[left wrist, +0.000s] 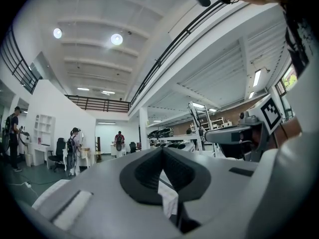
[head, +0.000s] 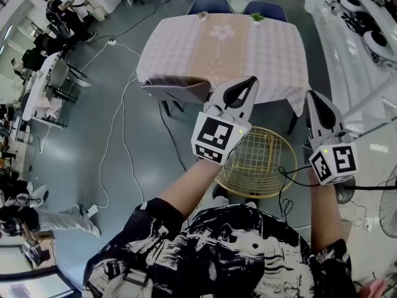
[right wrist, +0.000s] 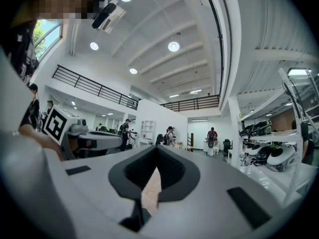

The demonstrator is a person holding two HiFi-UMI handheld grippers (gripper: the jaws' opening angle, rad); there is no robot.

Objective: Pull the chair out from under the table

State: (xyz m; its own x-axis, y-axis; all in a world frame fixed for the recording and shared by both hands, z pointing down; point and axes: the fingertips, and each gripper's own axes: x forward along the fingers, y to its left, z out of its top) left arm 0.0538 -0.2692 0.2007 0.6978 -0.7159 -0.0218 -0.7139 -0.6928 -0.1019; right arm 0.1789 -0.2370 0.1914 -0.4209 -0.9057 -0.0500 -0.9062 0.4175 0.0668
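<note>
Only the head view looks down on the furniture. It shows the glossy grey-green floor (head: 93,141) and a square table under a pale pink checked cloth (head: 186,48). Two blue chairs (head: 209,5) stand at its far side, and a dark grey chair (head: 177,90) is tucked in at its left. A thin white cable (head: 111,135) trails over the floor.

The two gripper views look level across the hall instead. They take in a high white ribbed ceiling (right wrist: 164,19) with round lamps, a dark balcony railing (left wrist: 97,103) and people standing at distant desks (right wrist: 213,139). Of the table they catch only a sliver of cloth low behind the jaws.

A round chair of yellow wire mesh (head: 257,160) sits on the floor at the table's near edge. It is just in front of the person's patterned shirt.

In the head view the left gripper (head: 250,82) overlaps the chair's left rim, while the right gripper (head: 312,96) stands off its right side. Both reach towards the table. Each one's own view shows its jaws pressed together with nothing between them, the left (left wrist: 162,151) as well as the right (right wrist: 157,148).
</note>
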